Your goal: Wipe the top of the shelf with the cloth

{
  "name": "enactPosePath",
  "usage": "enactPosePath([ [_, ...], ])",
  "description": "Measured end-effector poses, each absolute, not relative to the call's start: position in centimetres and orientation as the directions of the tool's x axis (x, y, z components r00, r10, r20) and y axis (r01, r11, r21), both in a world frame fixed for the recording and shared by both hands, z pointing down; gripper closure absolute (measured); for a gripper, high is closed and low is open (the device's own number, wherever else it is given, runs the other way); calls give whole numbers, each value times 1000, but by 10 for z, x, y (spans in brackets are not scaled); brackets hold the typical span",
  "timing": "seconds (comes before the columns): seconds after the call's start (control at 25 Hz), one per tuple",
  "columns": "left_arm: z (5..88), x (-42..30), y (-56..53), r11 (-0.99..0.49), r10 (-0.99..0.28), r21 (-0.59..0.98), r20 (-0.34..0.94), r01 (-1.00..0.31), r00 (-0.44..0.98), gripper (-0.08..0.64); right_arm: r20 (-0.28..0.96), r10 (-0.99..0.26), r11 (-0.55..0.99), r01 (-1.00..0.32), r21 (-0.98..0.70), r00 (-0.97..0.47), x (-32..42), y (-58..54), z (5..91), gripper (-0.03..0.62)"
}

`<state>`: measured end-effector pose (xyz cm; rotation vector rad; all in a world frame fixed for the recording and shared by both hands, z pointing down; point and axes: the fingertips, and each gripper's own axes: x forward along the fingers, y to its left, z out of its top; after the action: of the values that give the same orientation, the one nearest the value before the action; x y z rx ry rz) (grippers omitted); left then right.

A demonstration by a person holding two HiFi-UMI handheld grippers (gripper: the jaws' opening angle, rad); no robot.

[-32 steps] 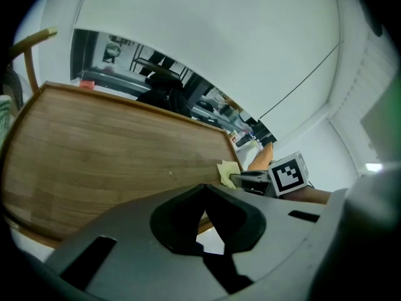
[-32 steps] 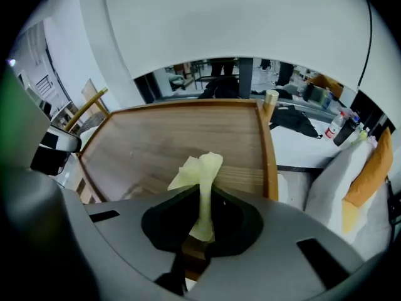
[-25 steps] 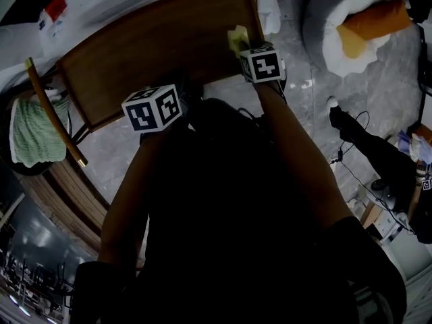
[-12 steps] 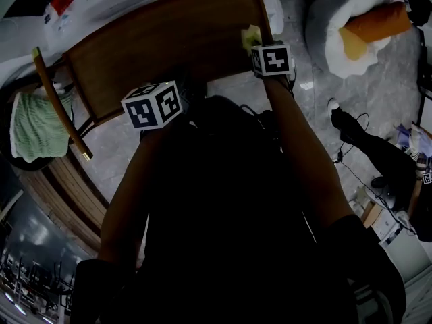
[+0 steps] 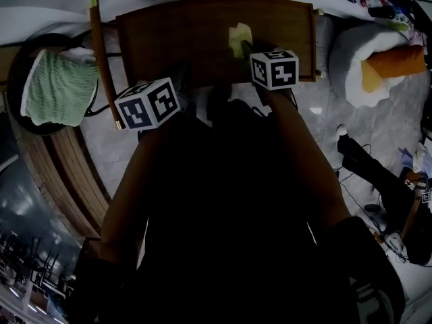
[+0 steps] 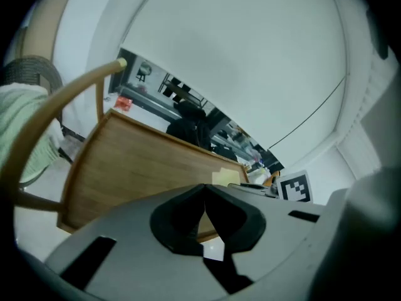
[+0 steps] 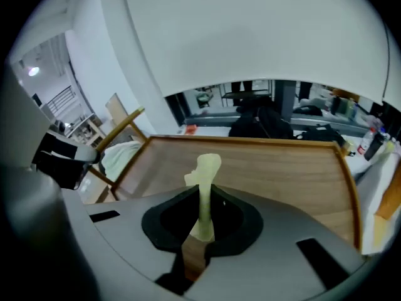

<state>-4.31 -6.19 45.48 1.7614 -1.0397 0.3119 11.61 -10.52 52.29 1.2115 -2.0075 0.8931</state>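
The cloth [image 5: 238, 36] is over the shelf [image 5: 175, 39] top, right of centre and near the front edge. One end of it is clamped between the jaws of the right gripper [image 7: 202, 229]. The left gripper [image 6: 204, 196] has its jaws together with nothing between them; it is at the shelf's front edge, left of the cloth. A chair [image 5: 103, 59] with a green cushion [image 5: 57, 86] stands left of the shelf, and a beanbag [image 5: 351, 52] stands to the right.

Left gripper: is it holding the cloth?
No, the left gripper has its jaws together on nothing; the cloth is pinched in the right gripper.
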Motion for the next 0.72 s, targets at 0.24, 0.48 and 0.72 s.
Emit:
enactPosePath([
  [0.24, 429, -133, -60, -132, -525, 566, 656, -814, 542, 548, 749, -397, 512, -806, -298, -530, -31, -106, 530, 549],
  [0.48, 424, -185, -55, -153, -502, 532, 684, -833, 529, 548, 718, -318, 569, -730, -378, -619, -141, -106, 542, 548],
  [0.72, 425, -208, -56, -158, -484, 538, 689, -828, 540, 548, 719, -281, 607, -698, -380, -635, -199, -105, 556, 548],
])
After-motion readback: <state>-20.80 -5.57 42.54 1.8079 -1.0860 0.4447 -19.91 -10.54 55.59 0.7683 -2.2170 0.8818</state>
